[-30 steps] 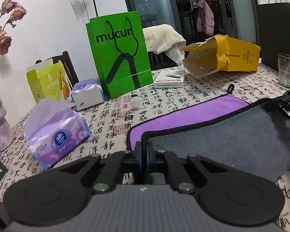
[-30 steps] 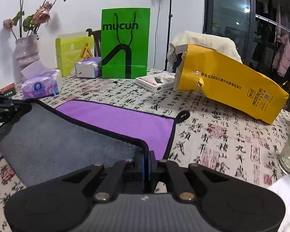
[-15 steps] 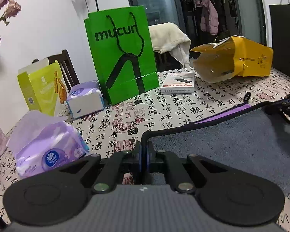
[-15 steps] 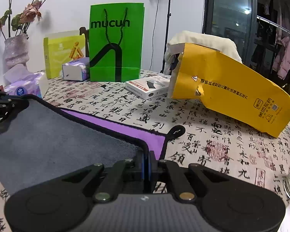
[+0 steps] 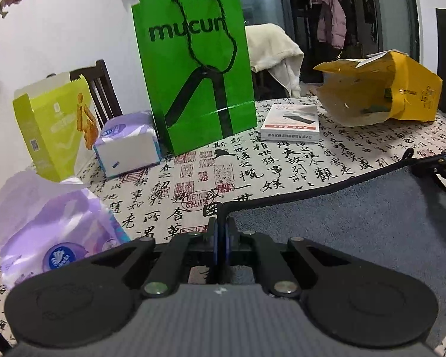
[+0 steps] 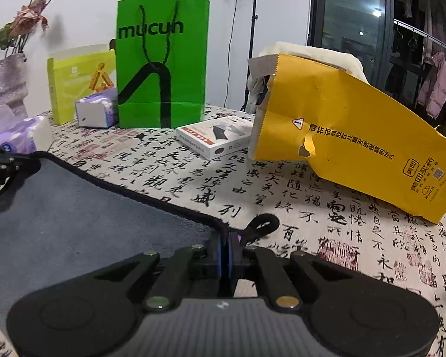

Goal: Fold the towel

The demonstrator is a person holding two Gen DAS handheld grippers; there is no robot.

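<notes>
Both grippers are clamped on the towel here. The left gripper point(image 5: 222, 230) has its jaws pinched together on one corner of the towel point(image 5: 342, 226), right on the black piping at the edge. The right gripper point(image 6: 226, 239) does the same on the neighbouring corner, the one with the little black hanging loop point(image 6: 263, 223) poking out just past the fingertips, plus a sliver of purple showing beside the pads.

The towel lies on the table point(image 5: 252, 160) with its grey side up, covering the near part of the calligraphy-print tablecloth. The black-trimmed edge runs straight from one gripper to the other, so the long axis goes side to side between the two hands, and that held edge faces the far side of the table where all the clutter is. In each view the other gripper shows at the end of that edge.

Past the edge, well apart from it: a green mucun bag point(image 5: 193, 68), a yellow paper bag point(image 6: 348, 136) lying on its side, a white box point(image 6: 214, 136), a tissue pack point(image 5: 56, 232) and a lime-green carton point(image 5: 56, 131).
</notes>
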